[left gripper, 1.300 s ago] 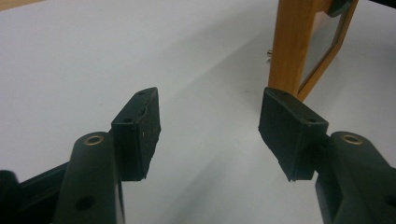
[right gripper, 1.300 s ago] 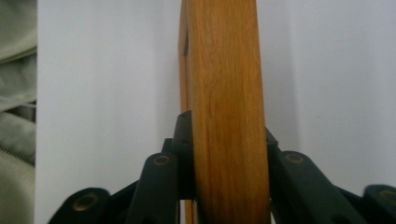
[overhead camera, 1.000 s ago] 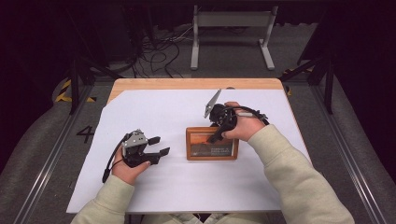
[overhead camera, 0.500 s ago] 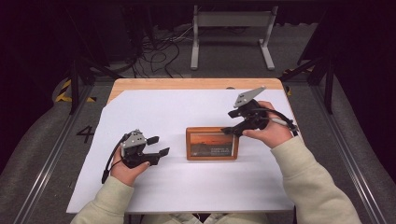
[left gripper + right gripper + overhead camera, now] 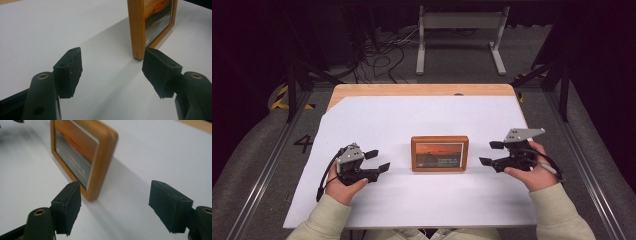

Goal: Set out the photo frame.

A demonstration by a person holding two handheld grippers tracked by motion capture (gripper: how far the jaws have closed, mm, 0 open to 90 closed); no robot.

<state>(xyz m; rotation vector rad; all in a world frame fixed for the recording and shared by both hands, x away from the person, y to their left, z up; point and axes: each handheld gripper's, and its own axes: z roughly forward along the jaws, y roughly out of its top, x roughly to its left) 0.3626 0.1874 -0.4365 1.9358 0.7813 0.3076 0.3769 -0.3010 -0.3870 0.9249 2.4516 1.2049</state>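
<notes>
A small wooden picture frame (image 5: 439, 154) with an orange sunset photo stands upright in the middle of the white sheet. My left gripper (image 5: 379, 160) rests to its left, pointing at it. Its jaws have just been opening and hold nothing. In the left gripper view the frame (image 5: 150, 22) stands just beyond the gripper (image 5: 112, 72), by its right-hand jaw. My right gripper (image 5: 490, 153) sits to the right of the frame, apart from it. Its jaws have just been opening too, with nothing between them. The right gripper view has the frame (image 5: 82, 152) ahead of the gripper (image 5: 115, 205), toward its left-hand jaw.
The white sheet (image 5: 422, 120) covers most of a wooden table (image 5: 422, 90). Beyond the far edge a grey metal stand (image 5: 459, 30) and loose cables (image 5: 382, 55) lie on the dark floor. Rails run along both sides of the table.
My right gripper was at the frame's top right edge. It has swung away to the right and come down by the table's right side, jaws wider. The frame stays upright. The left hand stayed put.
</notes>
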